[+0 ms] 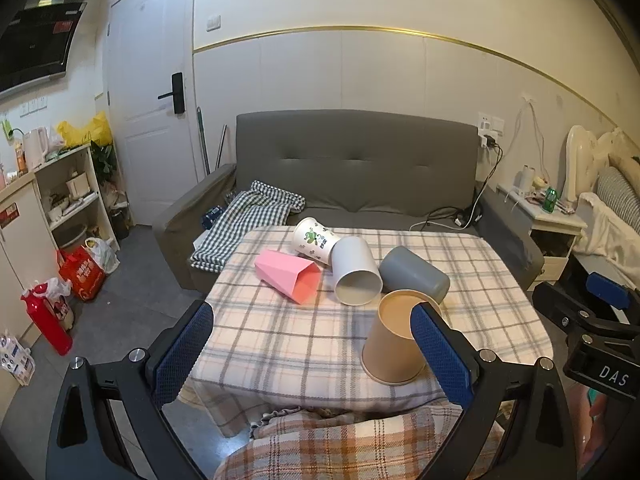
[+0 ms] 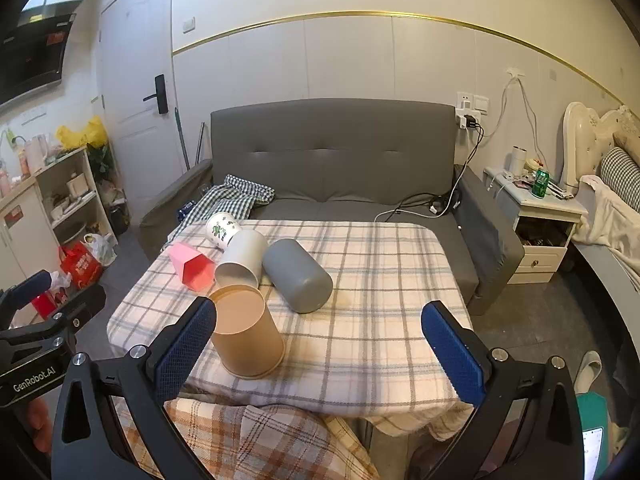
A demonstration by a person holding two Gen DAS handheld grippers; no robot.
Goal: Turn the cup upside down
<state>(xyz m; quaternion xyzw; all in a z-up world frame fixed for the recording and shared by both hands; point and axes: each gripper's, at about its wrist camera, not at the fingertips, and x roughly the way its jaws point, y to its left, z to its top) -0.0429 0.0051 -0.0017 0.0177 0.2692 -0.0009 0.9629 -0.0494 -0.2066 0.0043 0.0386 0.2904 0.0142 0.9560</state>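
Several cups sit on a plaid-covered table (image 1: 280, 340). A brown paper cup (image 1: 394, 344) (image 2: 246, 336) stands upside down near the front edge. A grey cup (image 1: 416, 274) (image 2: 298, 276), a white cup (image 1: 356, 270) (image 2: 240, 260), a pink faceted cup (image 1: 288, 276) (image 2: 192, 266) and a printed white cup (image 1: 314, 240) (image 2: 222, 230) lie on their sides behind it. My left gripper (image 1: 316, 356) is open and empty, its right finger beside the brown cup. My right gripper (image 2: 320, 352) is open and empty, its left finger near the brown cup.
A grey sofa (image 1: 360, 160) stands behind the table with a checked cloth (image 1: 248, 220) on it. Shelves and bags are on the left, a nightstand (image 2: 536, 216) and a bed on the right. A plaid blanket (image 1: 340, 448) lies below the table's front edge.
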